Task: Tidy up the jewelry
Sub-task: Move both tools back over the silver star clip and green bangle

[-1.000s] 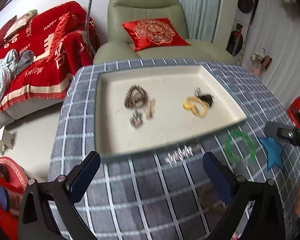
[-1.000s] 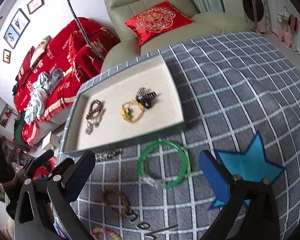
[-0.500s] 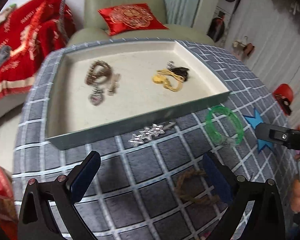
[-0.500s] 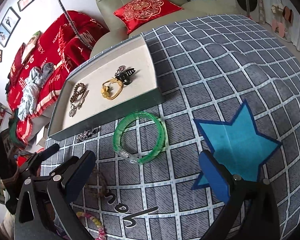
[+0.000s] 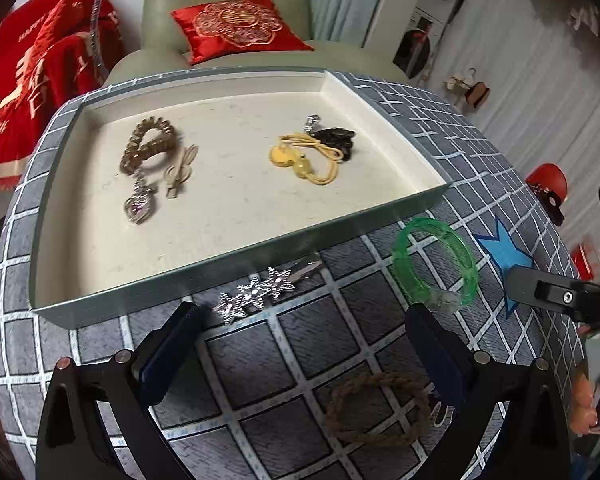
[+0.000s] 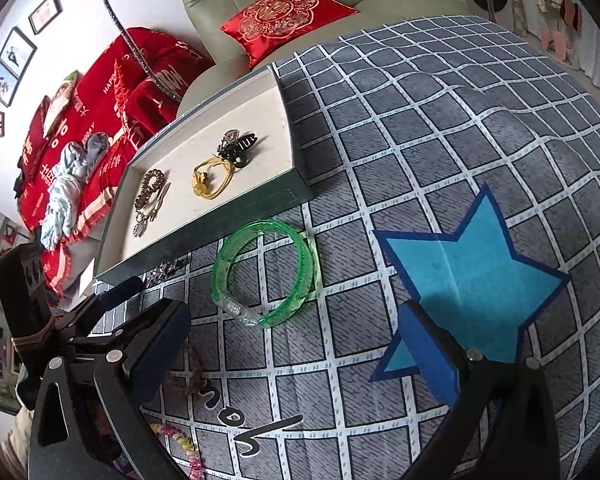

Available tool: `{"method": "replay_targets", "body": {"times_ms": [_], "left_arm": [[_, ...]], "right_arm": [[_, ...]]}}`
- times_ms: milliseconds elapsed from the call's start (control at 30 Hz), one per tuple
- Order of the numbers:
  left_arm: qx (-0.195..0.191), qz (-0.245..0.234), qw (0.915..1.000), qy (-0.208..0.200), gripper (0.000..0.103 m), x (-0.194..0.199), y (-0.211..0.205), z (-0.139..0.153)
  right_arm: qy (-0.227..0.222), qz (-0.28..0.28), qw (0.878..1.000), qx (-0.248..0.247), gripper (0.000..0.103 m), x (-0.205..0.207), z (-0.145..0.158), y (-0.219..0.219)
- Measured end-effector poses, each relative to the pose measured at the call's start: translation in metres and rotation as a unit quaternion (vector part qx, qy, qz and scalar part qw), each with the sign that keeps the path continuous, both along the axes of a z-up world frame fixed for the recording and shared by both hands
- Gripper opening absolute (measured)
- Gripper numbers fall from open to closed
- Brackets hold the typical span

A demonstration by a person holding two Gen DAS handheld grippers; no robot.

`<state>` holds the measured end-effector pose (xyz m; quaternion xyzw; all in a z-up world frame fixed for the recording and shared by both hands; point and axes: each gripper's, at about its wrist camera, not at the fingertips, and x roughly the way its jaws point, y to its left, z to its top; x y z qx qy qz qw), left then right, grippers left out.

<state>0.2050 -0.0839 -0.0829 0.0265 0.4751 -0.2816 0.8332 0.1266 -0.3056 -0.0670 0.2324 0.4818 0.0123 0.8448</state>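
Both grippers hover over checked tablecloth [image 6: 440, 128], jaws wide apart, holding nothing. Left gripper [image 5: 300, 344] sits just short of silver star hair clip [image 5: 260, 292], which lies against near wall of tray [image 5: 240, 272]. Right gripper [image 6: 296, 344] faces green bangle [image 6: 266, 270], just outside same tray wall. Brown braided band [image 5: 376, 408] lies farther from tray.

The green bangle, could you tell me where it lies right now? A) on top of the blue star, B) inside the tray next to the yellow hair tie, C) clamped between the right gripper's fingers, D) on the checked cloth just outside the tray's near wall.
D: the green bangle lies flat on the checked cloth, just outside the tray, with both grippers open and apart from it.
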Motion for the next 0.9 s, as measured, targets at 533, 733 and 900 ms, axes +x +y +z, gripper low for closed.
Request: {"method": "replay_targets", "body": {"times_ms": [533,733,900], "left_arm": [[-0.004,-0.04,0.999,-0.022,0.096,-0.016,-0.005,0.008],[0.011,-0.014,0.9996,-0.023,0.096,-0.002,-0.008,0.003],[0.016,-0.045,0.9984,-0.029,0.076,-0.008,-0.018,0.003]], "right_arm": [[0.001,-0.013,1.0,0.01,0.103,-0.002,-0.008,-0.006],[-0.001,-0.013,1.0,0.01,0.103,-0.001,-0.009,-0.008],[-0.003,-0.013,1.0,0.011,0.103,-0.001,-0.008,-0.009]]}}
